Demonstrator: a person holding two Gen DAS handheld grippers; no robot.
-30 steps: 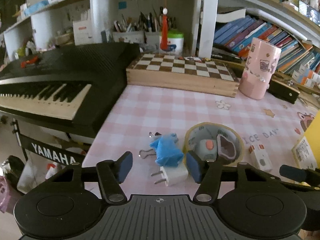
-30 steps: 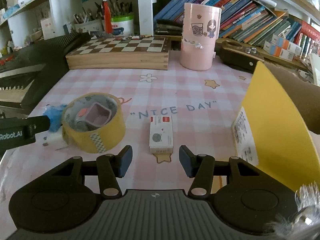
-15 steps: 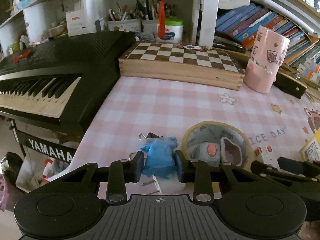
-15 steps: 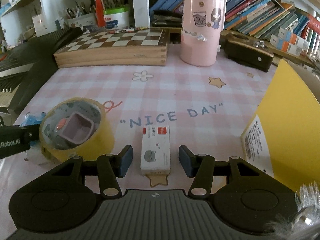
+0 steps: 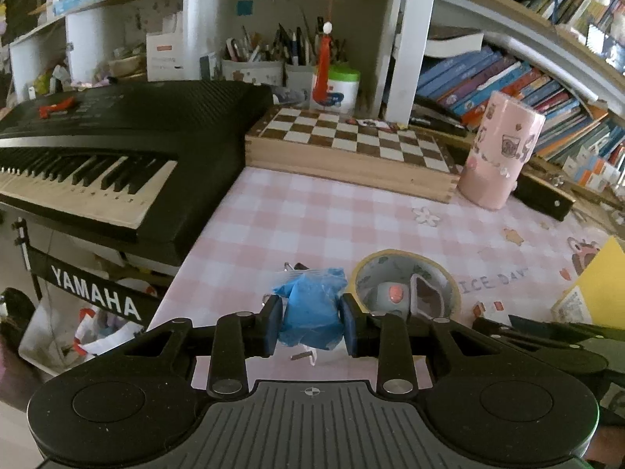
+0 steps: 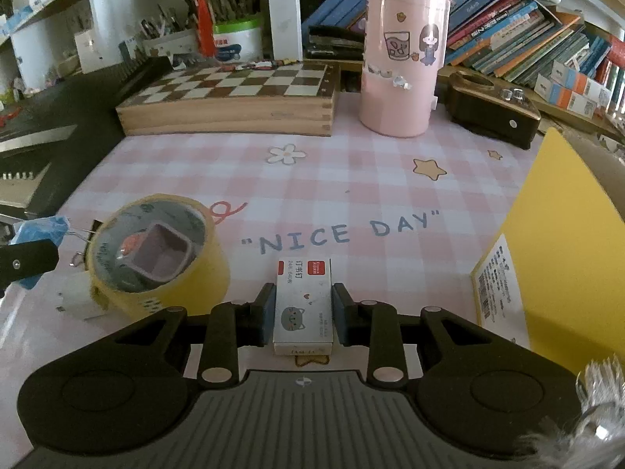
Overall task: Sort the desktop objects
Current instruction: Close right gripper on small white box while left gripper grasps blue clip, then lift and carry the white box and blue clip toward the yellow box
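My left gripper (image 5: 311,322) is shut on a crumpled blue bag (image 5: 310,312) near the table's left front edge, above a white plug (image 5: 306,355) and binder clips (image 5: 293,267). My right gripper (image 6: 302,312) is shut on a small white staple box (image 6: 303,305) with a cat print, resting on the pink checked mat (image 6: 332,179). A yellow tape roll (image 6: 156,254) with small items inside stands between the two grippers; it also shows in the left wrist view (image 5: 406,287). The blue bag shows at the right wrist view's left edge (image 6: 39,230).
A yellow box (image 6: 566,242) stands at the right. A pink cylinder holder (image 6: 402,62) and a wooden chessboard box (image 6: 234,93) sit at the back. A black Yamaha keyboard (image 5: 97,156) borders the table's left. A black stapler (image 6: 492,113) lies back right.
My left gripper closed on the blue bag. My right gripper moved forward around the staple box and closed on it.
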